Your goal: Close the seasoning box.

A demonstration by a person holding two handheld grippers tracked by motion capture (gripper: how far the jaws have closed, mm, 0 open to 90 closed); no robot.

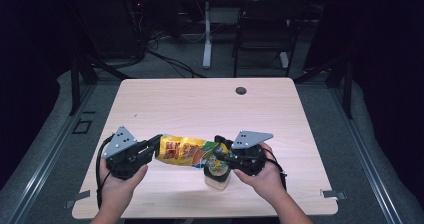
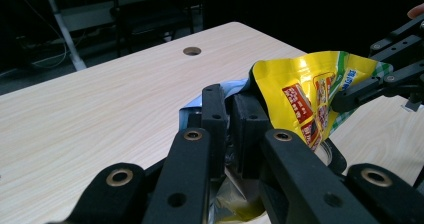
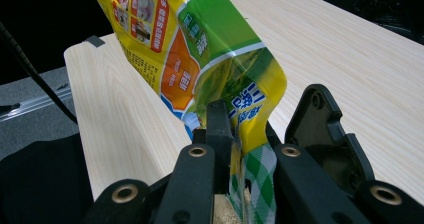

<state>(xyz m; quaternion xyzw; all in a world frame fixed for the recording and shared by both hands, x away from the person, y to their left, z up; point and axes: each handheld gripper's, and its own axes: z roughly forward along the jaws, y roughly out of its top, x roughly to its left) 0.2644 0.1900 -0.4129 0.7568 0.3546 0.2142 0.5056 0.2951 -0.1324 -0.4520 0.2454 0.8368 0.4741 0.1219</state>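
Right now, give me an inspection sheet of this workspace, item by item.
Surface: light wooden table with a round hole near its far edge.
Job's things: yellow snack bag held off the table between both grippers, one end over a small jar with pale contents.
Clutter: nothing seen.
Grippers: left gripper shut on one end of the bag; right gripper shut on the other end.
Cables: a black cable loops from the left gripper.
Surroundings: dark room, black chair and white desk leg beyond the table.
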